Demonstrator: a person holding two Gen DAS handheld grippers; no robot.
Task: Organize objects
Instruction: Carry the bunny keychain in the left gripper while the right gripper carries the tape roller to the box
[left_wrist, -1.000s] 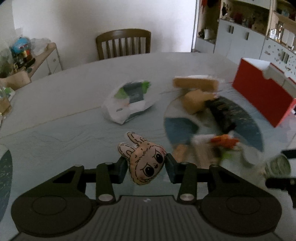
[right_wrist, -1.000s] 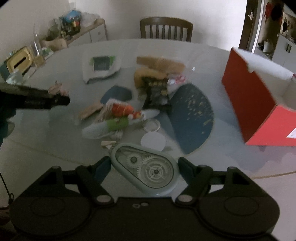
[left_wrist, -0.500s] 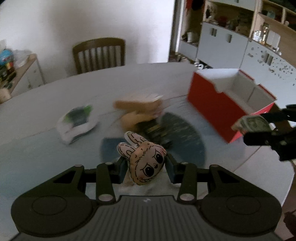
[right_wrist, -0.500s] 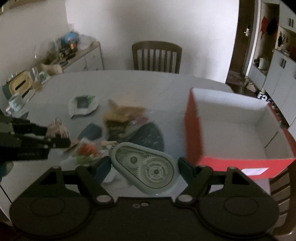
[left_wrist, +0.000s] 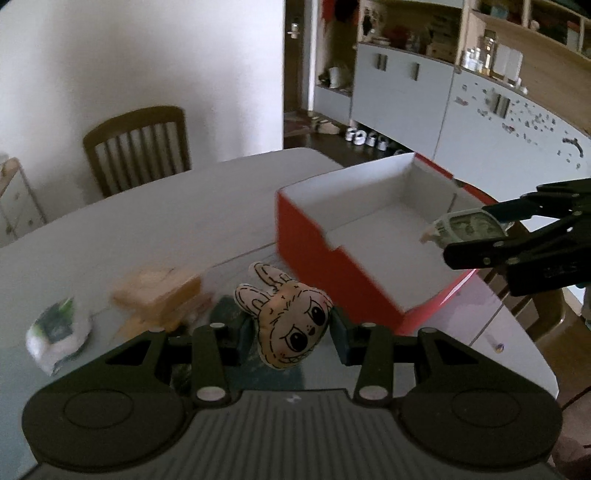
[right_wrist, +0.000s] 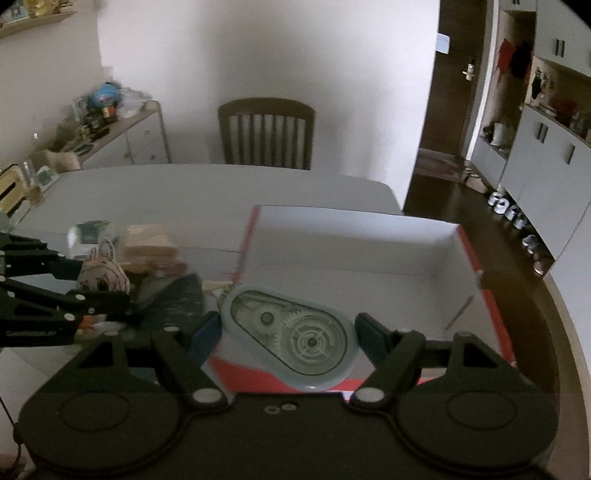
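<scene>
Jaws of left gripper clamp bunny plush, right gripper pinches tape dispenser above red box

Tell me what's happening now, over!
Left gripper shut on bunny. Right gripper shut on tape roller, above red box. Box empty, nothing blocking.

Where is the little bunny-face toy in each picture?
Left wrist view: the bunny-face toy sits bottom centre, clamped in the left gripper.
Right wrist view: it shows at the left edge, held out over the table.
Shared landmark: the red box, white inside, lies to the toy's right in both.
</scene>
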